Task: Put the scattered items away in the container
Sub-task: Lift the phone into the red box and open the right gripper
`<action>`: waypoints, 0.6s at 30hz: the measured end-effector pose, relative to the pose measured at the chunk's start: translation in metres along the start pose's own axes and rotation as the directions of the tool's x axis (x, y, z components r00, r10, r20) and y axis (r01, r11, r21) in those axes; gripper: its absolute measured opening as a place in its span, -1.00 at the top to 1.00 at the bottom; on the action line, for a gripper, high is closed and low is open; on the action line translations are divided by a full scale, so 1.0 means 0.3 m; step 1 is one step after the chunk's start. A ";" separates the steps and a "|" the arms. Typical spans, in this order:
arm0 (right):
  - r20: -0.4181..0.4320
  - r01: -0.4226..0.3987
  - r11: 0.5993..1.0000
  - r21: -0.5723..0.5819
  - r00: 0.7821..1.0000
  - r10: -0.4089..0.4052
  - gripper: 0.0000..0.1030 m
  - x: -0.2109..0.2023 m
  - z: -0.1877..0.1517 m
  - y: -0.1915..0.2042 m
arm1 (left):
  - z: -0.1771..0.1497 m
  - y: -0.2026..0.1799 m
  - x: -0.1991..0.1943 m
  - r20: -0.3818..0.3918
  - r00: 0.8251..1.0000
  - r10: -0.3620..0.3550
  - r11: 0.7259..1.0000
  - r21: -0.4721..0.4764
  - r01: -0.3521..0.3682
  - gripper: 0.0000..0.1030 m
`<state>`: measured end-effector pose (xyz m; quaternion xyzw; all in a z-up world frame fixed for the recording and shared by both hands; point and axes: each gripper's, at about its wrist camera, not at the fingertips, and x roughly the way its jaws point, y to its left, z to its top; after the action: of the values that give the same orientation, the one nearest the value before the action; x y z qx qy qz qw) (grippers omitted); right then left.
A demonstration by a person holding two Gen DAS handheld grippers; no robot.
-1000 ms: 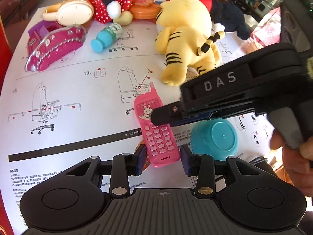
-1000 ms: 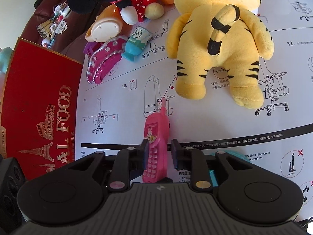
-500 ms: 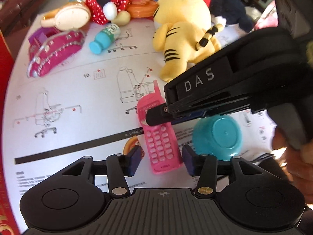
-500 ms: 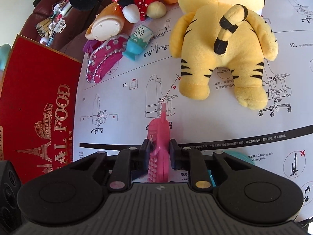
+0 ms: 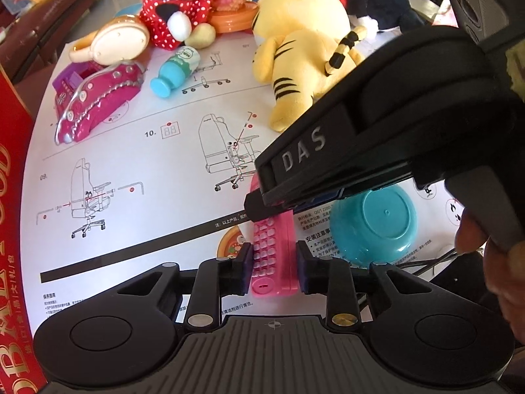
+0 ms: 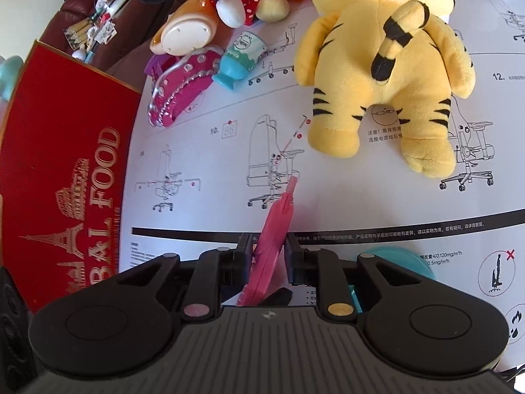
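Observation:
A pink toy phone [image 5: 274,252] is held edge-up off the paper-covered table [image 5: 137,164]. My right gripper [image 6: 268,256] is shut on the phone [image 6: 272,239], clamping its flat faces; it shows as a black body [image 5: 377,138] crossing the left wrist view. My left gripper [image 5: 274,267] straddles the phone's lower end, pads close to its sides with small gaps. The red box [image 6: 62,177] lies at the left.
A yellow tiger plush [image 6: 384,75], a teal bottle [image 5: 175,72], a pink toy shoe [image 5: 98,101], a cream toy [image 5: 115,41] and a polka-dot mouse plush [image 5: 177,6] lie beyond. An upturned teal bowl [image 5: 374,223] sits at the right, a round pizza-print disc [image 5: 233,243] under the phone.
The right gripper closed on the phone and tipped it from lying flat onto its edge, lifting it. The left gripper's fingers moved in closer around the phone's lower end.

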<state>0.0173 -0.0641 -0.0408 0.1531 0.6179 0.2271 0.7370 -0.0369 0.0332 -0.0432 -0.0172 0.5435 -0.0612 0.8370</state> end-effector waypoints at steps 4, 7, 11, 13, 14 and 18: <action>0.023 0.002 1.000 -0.019 1.000 -0.002 0.56 -0.022 -0.010 0.015 | 0.007 -0.015 -0.005 0.012 1.000 -0.002 1.000 -0.005 0.002 0.54; 0.046 -0.012 1.000 -0.026 0.999 0.013 0.56 -0.057 -0.005 0.031 | 0.016 -0.008 -0.061 0.045 0.999 0.007 1.000 -0.008 -0.007 0.53; 0.088 -0.042 0.997 -0.068 0.995 0.048 0.56 -0.134 0.016 0.091 | 0.052 -0.003 -0.168 0.105 0.994 0.038 0.999 -0.026 -0.036 0.53; 0.124 -0.059 0.991 -0.118 0.990 0.073 0.56 -0.191 0.032 0.148 | 0.071 0.007 -0.243 0.155 0.986 0.067 0.997 -0.039 -0.062 0.53; 0.141 -0.070 0.987 -0.143 0.986 0.090 0.56 -0.220 0.041 0.181 | 0.082 0.017 -0.284 0.181 0.980 0.086 0.996 -0.050 -0.078 0.53; 0.186 -0.112 0.957 -0.269 0.968 0.166 0.56 -0.320 0.080 0.351 | 0.105 0.082 -0.454 0.280 0.945 0.167 0.983 -0.116 -0.139 0.53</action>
<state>0.0128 -0.0237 0.0978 0.1228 0.4911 0.3393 0.7929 -0.0609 0.0729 0.0908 -0.0232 0.4175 0.0330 0.9078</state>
